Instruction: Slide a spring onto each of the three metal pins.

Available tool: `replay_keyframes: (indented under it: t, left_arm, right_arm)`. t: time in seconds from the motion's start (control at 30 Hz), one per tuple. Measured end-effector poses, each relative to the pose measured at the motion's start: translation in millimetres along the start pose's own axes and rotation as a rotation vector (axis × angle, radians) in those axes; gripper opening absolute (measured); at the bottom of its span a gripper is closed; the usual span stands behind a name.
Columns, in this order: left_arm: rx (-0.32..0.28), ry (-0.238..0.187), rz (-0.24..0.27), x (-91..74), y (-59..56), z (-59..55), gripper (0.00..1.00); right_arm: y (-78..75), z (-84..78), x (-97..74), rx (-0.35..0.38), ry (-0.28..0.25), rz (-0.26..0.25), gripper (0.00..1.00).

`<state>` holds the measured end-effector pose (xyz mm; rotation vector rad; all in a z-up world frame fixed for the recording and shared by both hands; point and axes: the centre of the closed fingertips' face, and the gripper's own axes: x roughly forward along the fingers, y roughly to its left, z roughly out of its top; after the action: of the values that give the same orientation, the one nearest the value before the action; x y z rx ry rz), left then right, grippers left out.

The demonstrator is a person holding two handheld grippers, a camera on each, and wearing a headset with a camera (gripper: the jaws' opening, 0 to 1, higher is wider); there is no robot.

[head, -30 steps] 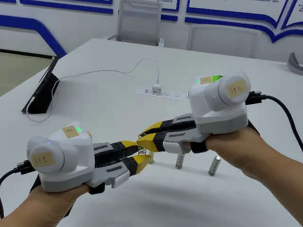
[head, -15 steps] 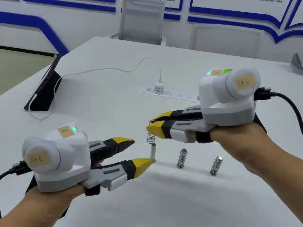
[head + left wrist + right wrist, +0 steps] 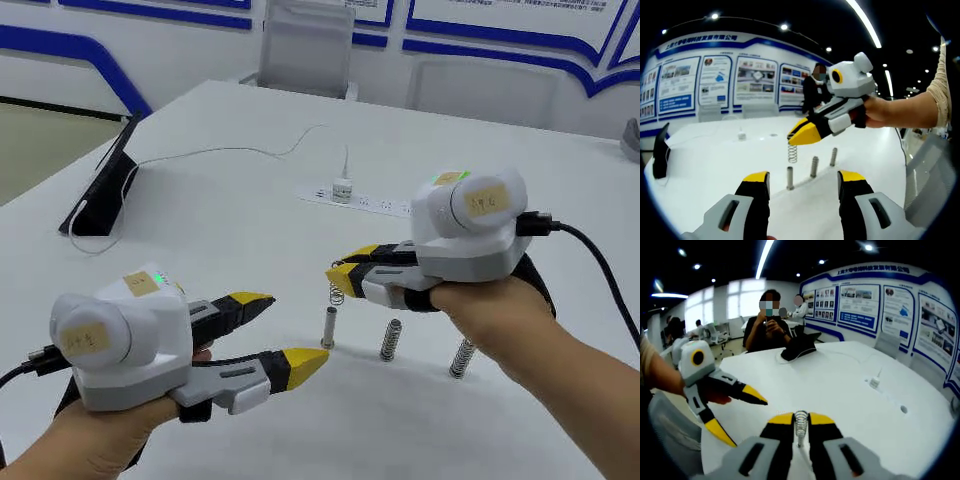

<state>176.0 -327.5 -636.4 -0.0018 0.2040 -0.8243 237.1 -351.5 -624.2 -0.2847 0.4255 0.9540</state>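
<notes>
Jaws spread and empty, the left tongs (image 3: 284, 328) sit nearest the person, probably held aside to leave the way clear. Just beyond their tips the bare pin (image 3: 329, 327) stands upright on the table (image 3: 230, 220). Directly above it the right tongs (image 3: 336, 277) are clenched on the last spring (image 3: 337, 294), which hangs end-down, apparently lined up for lowering. It is a small, open-wound steel coil. Beneath the right tongs' body, a second pin (image 3: 391, 340) and third pin (image 3: 461, 357) already carry springs.
</notes>
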Motion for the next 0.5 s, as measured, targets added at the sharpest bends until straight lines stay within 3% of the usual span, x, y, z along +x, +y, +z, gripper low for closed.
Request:
replay_keyframes:
  t: [0.5]
  left_arm:
    - [0.002,0.019,0.004,-0.6,1.5,-6.4,0.57]
  right_arm:
    - [-2.9,-9.1,7.9,0.034,-0.005,0.015,0.12]
